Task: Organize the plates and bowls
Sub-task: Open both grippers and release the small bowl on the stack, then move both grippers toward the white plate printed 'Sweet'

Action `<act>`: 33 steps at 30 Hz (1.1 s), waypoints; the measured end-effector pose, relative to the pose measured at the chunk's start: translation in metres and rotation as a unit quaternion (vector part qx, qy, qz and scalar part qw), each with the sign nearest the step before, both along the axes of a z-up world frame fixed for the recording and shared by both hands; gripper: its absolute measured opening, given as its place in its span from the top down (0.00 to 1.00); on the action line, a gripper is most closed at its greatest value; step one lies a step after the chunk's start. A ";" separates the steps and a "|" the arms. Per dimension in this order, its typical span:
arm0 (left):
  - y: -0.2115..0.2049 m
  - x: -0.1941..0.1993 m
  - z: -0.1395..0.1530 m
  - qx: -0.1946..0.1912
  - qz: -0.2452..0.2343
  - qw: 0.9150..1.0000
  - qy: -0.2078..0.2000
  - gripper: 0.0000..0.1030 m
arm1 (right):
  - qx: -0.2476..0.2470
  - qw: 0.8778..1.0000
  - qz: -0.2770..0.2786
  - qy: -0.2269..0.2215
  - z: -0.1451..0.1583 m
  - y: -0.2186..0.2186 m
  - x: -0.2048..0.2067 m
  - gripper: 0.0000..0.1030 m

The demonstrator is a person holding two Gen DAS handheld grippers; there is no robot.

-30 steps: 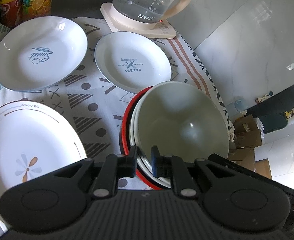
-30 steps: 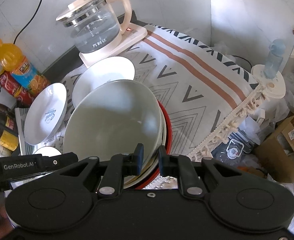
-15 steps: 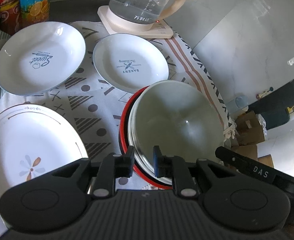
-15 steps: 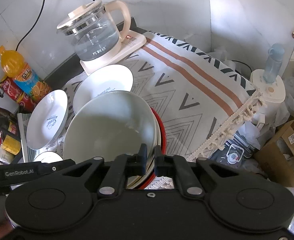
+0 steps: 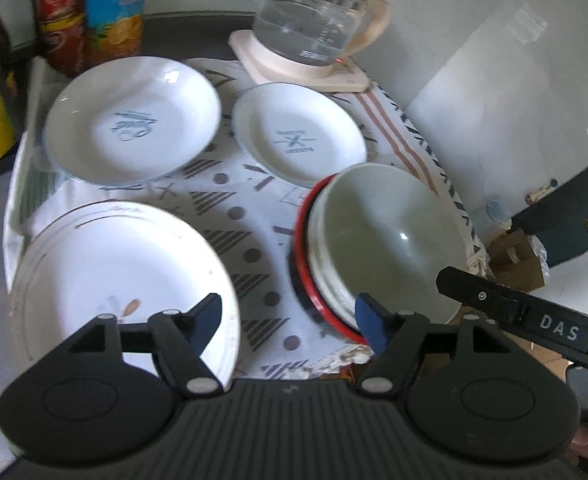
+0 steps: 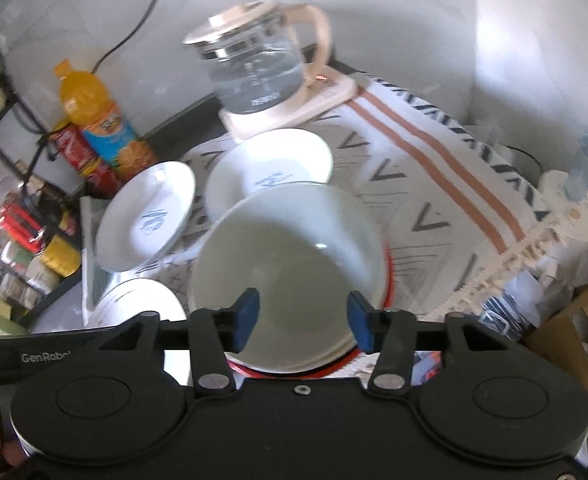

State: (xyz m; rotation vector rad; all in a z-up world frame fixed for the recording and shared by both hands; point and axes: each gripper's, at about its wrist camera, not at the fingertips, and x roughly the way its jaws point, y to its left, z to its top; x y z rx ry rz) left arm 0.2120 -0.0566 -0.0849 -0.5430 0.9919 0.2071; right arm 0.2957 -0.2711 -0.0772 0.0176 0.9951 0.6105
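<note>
A stack of bowls (image 5: 390, 236), pale ones nested in a red-rimmed one, sits on the patterned cloth; it also shows in the right wrist view (image 6: 294, 276). My left gripper (image 5: 287, 322) is open and empty, pulled back from the stack, between it and a large flower-painted plate (image 5: 113, 280). My right gripper (image 6: 300, 320) is open and empty just in front of the stack's near rim. Two white plates with blue print lie behind: one at far left (image 5: 133, 120) and one near the kettle (image 5: 298, 132).
A glass kettle (image 5: 318, 20) on a cream base stands at the back. Drink bottles (image 6: 101, 128) stand at back left beside a shelf of jars. The table's right edge drops to boxes (image 6: 574, 344) and a small white stand (image 6: 570, 208).
Both grippers have opened and let go of the bowl stack's rim, then drawn back a little. The stack now rests on the cloth.
</note>
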 end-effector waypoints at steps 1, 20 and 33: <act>0.003 -0.004 0.000 0.001 0.005 1.000 0.001 0.27 | 0.004 1.000 0.009 0.000 0.001 0.003 -0.002 0.46; 0.068 -0.095 -0.007 0.018 0.109 0.994 0.009 0.22 | 0.008 0.989 0.147 -0.022 -0.002 0.081 -0.054 0.11; 0.097 -0.131 -0.005 0.025 0.158 0.987 0.007 0.21 | -0.002 0.983 0.180 -0.030 -0.003 0.119 -0.066 0.08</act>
